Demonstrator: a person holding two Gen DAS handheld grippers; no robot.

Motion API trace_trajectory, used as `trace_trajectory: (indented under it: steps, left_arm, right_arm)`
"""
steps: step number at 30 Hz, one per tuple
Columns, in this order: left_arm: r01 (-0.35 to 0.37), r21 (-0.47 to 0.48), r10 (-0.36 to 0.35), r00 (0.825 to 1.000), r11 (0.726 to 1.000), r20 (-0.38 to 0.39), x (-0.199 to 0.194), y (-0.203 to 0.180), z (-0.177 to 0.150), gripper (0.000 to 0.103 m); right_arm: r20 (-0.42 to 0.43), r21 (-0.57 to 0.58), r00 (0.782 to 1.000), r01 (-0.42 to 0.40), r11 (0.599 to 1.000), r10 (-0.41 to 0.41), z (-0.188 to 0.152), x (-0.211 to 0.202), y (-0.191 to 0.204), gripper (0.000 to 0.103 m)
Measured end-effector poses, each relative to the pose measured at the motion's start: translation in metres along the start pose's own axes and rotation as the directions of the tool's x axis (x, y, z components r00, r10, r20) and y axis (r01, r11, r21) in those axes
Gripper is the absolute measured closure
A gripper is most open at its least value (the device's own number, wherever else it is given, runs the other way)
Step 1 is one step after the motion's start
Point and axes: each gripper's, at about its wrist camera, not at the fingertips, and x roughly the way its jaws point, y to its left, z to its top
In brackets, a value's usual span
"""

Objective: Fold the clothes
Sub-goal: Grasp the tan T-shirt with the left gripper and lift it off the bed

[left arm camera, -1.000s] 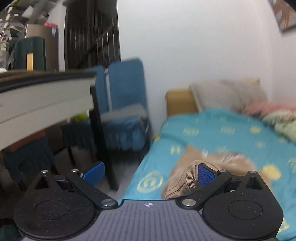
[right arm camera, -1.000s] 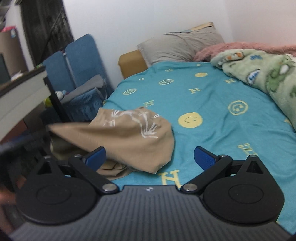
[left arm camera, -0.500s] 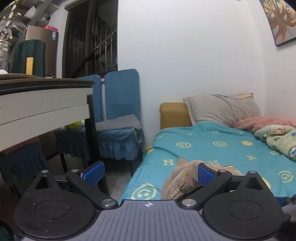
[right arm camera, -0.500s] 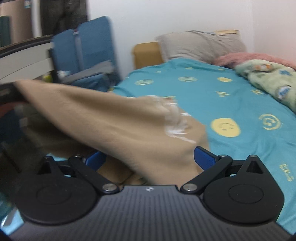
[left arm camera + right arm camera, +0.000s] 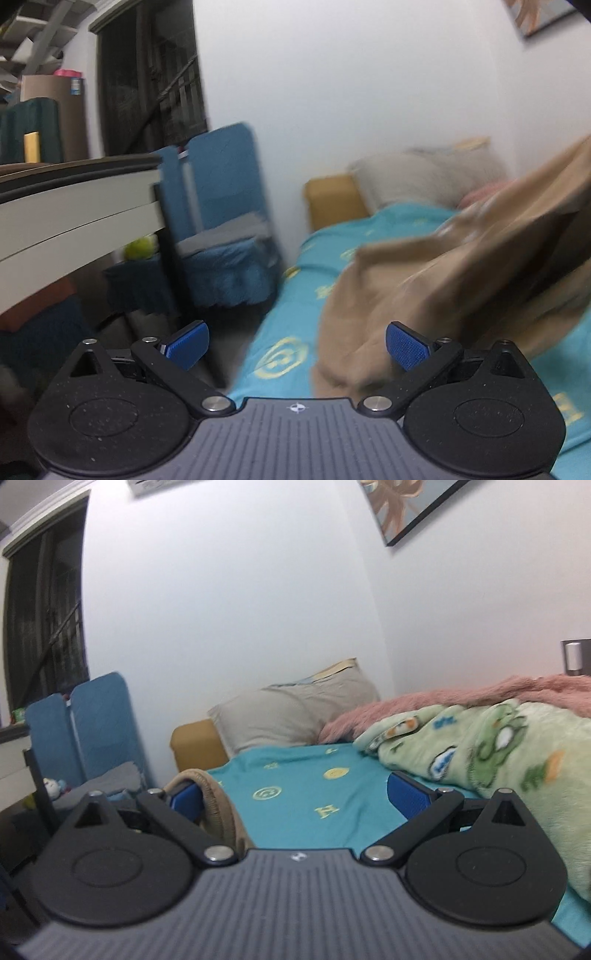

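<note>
The left gripper stands wide, nothing between its blue pads; the tan garment hangs blurred just beside its right finger, lifted off the teal bedsheet and rising toward the upper right of that view. The right gripper also shows a broad gap — yet a ribbed tan hem lies draped against its left finger. Whether that finger truly pins the cloth, I cannot tell. It looks as if the garment is raised so that it can be shaken out flat before folding. Both tools point low along the bed toward the grey pillow, the right one tilted slightly upward.
</note>
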Motion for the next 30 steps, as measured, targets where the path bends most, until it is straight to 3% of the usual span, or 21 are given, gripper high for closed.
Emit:
trace_trajectory:
  steps: [4,6,9,11,13,16,18,19,20,22,24,27,30]
  left_arm:
    - [-0.053,-0.141,0.052,0.999,0.989,-0.016,0.003,0.03,0.007,0.0]
    - [-0.024,-0.211,0.021,1.0,0.977,-0.014,0.0,0.046,0.01,0.0]
    - [0.026,-0.306,-0.029,1.0,0.952,-0.006,-0.005,0.068,0.013,0.0]
    - [0.117,-0.293,-0.115,0.993,0.949,0.023,-0.012,0.068,0.014,0.0]
    - [0.232,-0.236,-0.227,0.973,0.944,0.05,-0.022,0.057,0.011,0.0]
    - [0.434,-0.096,-0.432,0.901,0.896,0.04,-0.032,0.023,0.005,0.0]
    - [0.489,-0.01,-0.488,0.873,0.872,0.01,-0.038,-0.003,-0.004,0.0]
    - [0.483,0.046,-0.484,0.875,0.874,-0.009,-0.039,-0.018,-0.009,0.0]
    - [0.453,0.109,-0.454,0.891,0.885,-0.023,-0.038,-0.032,-0.013,0.0]
    - [0.343,0.221,-0.346,0.938,0.913,-0.027,-0.031,-0.055,-0.021,0.0]
    - [0.215,0.236,-0.219,0.976,0.948,-0.009,-0.018,-0.061,-0.022,0.0]
    - [0.076,0.077,-0.075,0.997,0.994,-0.01,0.003,-0.03,-0.01,0.0]
    - [-0.039,-0.094,0.045,0.997,0.995,0.067,0.004,0.018,0.004,0.0]
  right_arm:
    - [-0.08,-0.001,0.995,0.051,0.999,-0.051,0.001,0.002,-0.014,0.0]
    - [-0.132,0.003,0.99,0.046,0.999,-0.046,-0.002,0.003,-0.02,0.0]
    - [-0.139,-0.002,0.99,0.03,1.0,-0.03,-0.001,-0.003,-0.018,0.0]
    - [-0.138,-0.001,0.99,0.008,1.0,-0.008,0.001,-0.009,-0.015,0.0]
    - [-0.135,0.003,0.991,-0.021,1.0,0.021,0.005,-0.015,-0.009,0.0]
    - [-0.109,-0.012,0.993,-0.051,0.999,0.049,0.013,-0.022,-0.001,0.0]
    - [-0.098,0.002,0.993,-0.068,0.998,0.068,0.017,-0.026,0.0,0.0]
    - [-0.092,0.009,0.993,-0.077,0.997,0.078,0.019,-0.028,0.0,0.0]
    - [-0.087,0.015,0.992,-0.086,0.996,0.087,0.021,-0.03,0.001,0.0]
    - [-0.075,0.029,0.992,-0.096,0.995,0.098,0.025,-0.033,-0.001,0.0]
    - [-0.063,0.039,0.993,-0.098,0.994,0.1,0.027,-0.035,-0.003,0.0]
    - [-0.067,0.05,0.994,-0.081,0.995,0.084,0.026,-0.033,-0.01,0.0]
    - [-0.093,0.042,0.994,-0.057,0.997,0.061,0.021,-0.026,-0.016,0.0]
